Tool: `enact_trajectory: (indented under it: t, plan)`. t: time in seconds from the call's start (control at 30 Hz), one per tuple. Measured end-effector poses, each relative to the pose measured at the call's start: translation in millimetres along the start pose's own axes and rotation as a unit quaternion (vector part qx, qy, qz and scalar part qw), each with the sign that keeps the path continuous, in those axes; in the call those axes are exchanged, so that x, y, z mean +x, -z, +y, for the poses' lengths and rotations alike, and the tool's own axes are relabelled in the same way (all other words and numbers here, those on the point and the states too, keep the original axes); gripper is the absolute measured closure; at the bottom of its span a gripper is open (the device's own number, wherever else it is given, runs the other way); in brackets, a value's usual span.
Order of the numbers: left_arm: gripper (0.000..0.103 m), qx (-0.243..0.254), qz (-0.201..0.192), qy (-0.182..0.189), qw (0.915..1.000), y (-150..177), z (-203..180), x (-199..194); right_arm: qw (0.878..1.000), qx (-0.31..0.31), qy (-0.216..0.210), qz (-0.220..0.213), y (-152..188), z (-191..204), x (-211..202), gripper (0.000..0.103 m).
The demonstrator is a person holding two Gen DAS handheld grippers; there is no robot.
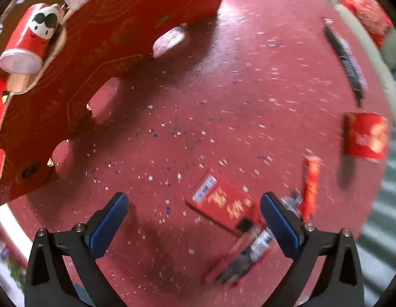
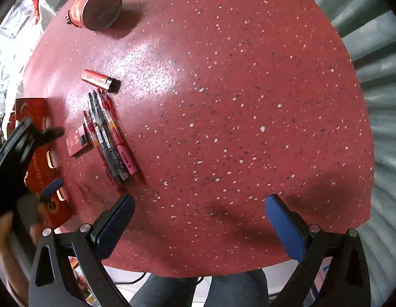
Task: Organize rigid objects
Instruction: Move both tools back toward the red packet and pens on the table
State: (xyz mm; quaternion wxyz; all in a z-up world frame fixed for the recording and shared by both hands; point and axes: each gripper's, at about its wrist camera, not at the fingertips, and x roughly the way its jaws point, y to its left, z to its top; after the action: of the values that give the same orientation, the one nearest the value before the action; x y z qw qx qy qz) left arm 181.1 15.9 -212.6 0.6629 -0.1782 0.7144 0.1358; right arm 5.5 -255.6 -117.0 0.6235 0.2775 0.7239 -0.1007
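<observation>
A: Spreading widest is the red speckled desk [image 2: 223,102]; a red cardboard holder [image 1: 100,58] with cut-out slots stands at its left edge.

B: And the hand-held grippers?

A: Left hand-held gripper [image 1: 194,209] released, empty, above a small red box [image 1: 223,204]. Right hand-held gripper [image 2: 199,212] released too, over bare desk.

B: The pens?

A: A bundle of pens [image 2: 108,133] lies left, just beside the box; a red lighter [image 2: 99,79] lies beyond them, and a round red tin [image 2: 98,9] at the far edge.
</observation>
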Motion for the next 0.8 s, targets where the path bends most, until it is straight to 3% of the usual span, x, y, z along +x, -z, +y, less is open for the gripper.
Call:
enact_trajectory:
  t: [0.13, 0.33, 0.43, 0.8]
  plan:
    - [0.0, -0.03, 0.014, -0.01, 0.9994, 2, 4, 16, 1.0, -0.025, 0.001, -0.003, -7, -8, -9, 0.001]
    - [0.0, 0.071, -0.031, -0.064, 0.9949, 20, 16, 9, 0.995, -0.099, 0.02, -0.015, -19, 9, -19, 0.001]
    - [0.0, 0.045, -0.033, -0.032, 0.9979, 27, 31, 4, 0.986, -0.161, 0.037, -0.028, -29, 32, -21, 0.001]
    - [0.0, 0.033, -0.075, -0.035, 0.996, 68, 27, 18, 0.946, -0.315, 0.06, -0.052, -112, 130, 10, 0.001]
